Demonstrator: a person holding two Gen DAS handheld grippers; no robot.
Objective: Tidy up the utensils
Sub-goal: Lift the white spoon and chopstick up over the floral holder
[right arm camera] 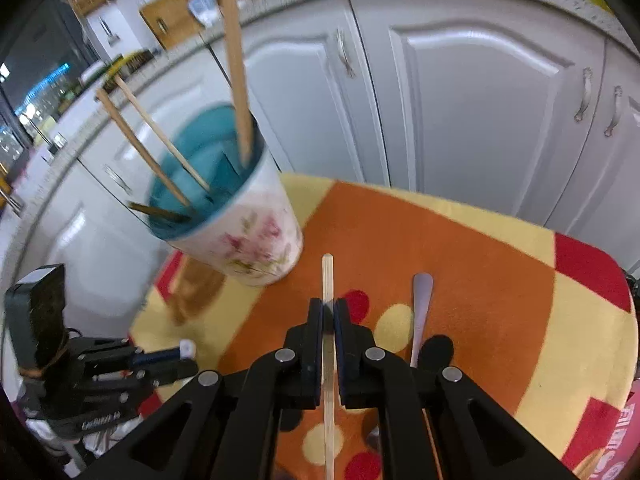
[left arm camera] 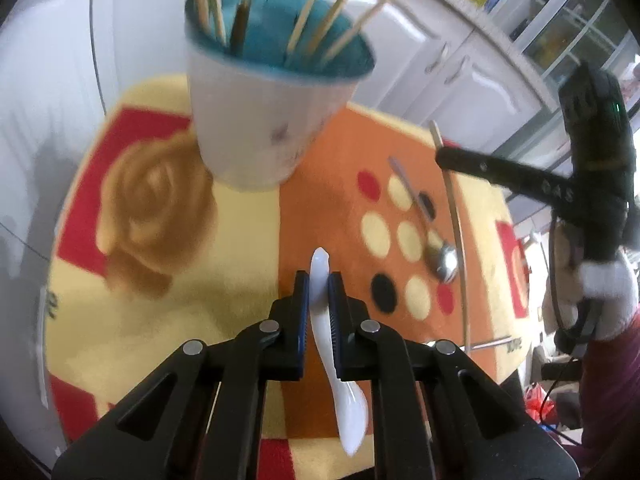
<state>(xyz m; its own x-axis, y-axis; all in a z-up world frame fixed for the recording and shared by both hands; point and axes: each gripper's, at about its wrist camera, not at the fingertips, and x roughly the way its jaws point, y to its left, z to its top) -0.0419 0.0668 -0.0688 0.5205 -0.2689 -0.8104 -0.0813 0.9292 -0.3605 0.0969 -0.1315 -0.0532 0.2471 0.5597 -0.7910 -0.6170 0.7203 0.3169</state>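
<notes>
Left wrist view
- My left gripper (left arm camera: 319, 286): closed on the white spoon (left arm camera: 335, 360), jaws pinching its handle from both sides.
- White spoon: handle tip points toward the cup (left arm camera: 256, 120); bowl end hangs back under the gripper, nearer my camera.
- Cup: white outside, teal inside, standing at the far edge of the mat (left arm camera: 200, 280); I see it blurred.
- Chopsticks in cup (left arm camera: 344, 4): several pale sticks lean out over the rim, plus one dark stick.
- Metal spoon (left arm camera: 424, 220): lies flat on the mat, right of the cup, bowl end toward me.
- Loose chopstick (left arm camera: 454, 208): right of the metal spoon, just beside it; my right gripper holds it near its far end, and whether the rest rests on the mat I cannot tell.

Right wrist view
- My right gripper (right arm camera: 328, 312): closed on the loose chopstick (right arm camera: 328, 280), which runs straight between the jaws.
- Loose chopstick tip: reaches past the jaws toward the base of the cup (right arm camera: 248, 240), near it and not touching.
- Cup: left and ahead of my jaws, floral print on its side.
- Chopsticks in cup (right arm camera: 238, 80): pale sticks and one dark one lean against the rim.
- Metal spoon (right arm camera: 421, 312): on the mat (right arm camera: 480, 280), well right of the cup, handle end pointing away from me.
- Left gripper (right arm camera: 182, 354): low and left of the cup, white spoon tip showing at its jaws.
</notes>
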